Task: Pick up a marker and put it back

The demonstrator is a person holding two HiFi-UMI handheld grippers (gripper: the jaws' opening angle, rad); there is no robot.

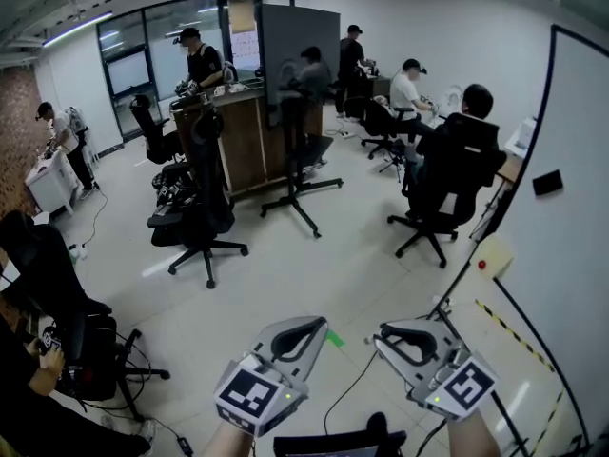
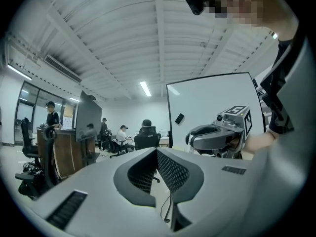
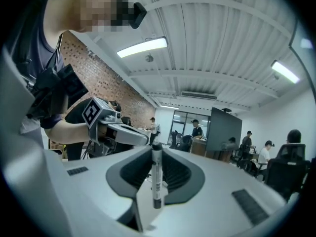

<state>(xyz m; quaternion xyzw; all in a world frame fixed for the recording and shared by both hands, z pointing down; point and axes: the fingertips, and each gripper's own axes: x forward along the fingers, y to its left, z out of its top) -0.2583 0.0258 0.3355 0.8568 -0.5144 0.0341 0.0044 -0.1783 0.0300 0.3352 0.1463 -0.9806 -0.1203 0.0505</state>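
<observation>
A marker (image 3: 156,174) with a white barrel and black ends stands upright between the jaws of my right gripper (image 3: 157,148), which is shut on it. In the head view the right gripper (image 1: 379,337) is low and right of centre, pointing level over the floor; the marker is not clear there. Beside it, my left gripper (image 1: 322,326) points the same way. Its jaws (image 2: 157,151) meet at the tips with nothing between them. A whiteboard (image 1: 576,217) with a black eraser (image 1: 547,182) stands at the right.
Black office chairs (image 1: 200,222) and a chair with a seated person (image 1: 455,174) stand on the pale floor ahead. A wooden counter (image 1: 240,136) and a dark partition (image 1: 298,46) are further back. A black cable (image 1: 347,388) and green tape (image 1: 335,338) lie near my hands.
</observation>
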